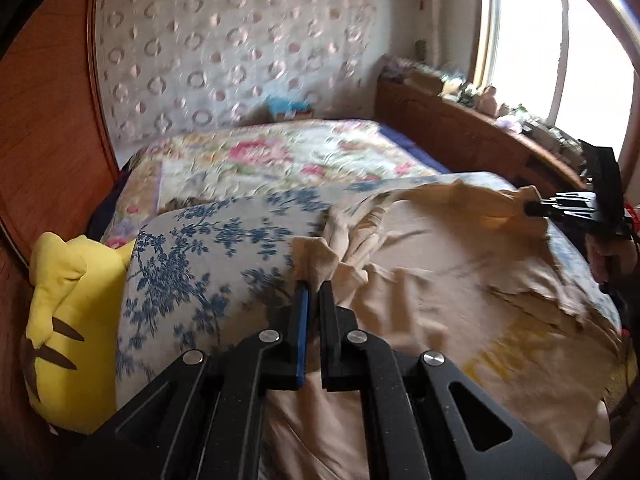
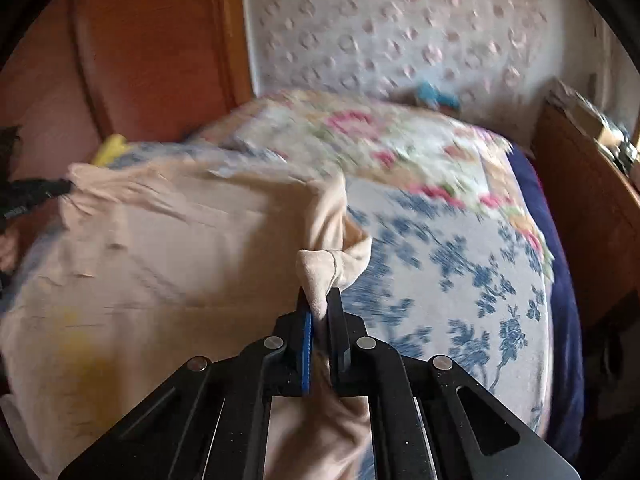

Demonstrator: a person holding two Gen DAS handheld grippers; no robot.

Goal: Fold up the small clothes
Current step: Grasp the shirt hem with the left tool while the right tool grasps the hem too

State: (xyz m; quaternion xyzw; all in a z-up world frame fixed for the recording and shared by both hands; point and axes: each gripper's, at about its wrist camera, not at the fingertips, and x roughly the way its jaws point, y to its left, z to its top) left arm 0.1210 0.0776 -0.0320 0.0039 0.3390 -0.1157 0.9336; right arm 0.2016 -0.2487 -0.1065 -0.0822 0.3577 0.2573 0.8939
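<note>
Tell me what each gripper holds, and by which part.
Both hold the beige garment: the left gripper and the right gripper each pinch a bunched edge corner, at opposite ends.

Left gripper (image 1: 314, 292), right gripper (image 2: 319, 298): black angular frames, silver round screws, blue pad on one finger.

Beige garment (image 1: 432, 280) on floral-covered bed (image 1: 208, 240)

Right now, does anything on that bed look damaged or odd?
Yes: the beige shirt, pinched at two spots by the left gripper and right gripper, has a yellow print that looks cracked and peeling. Otherwise nothing stands out.
</note>
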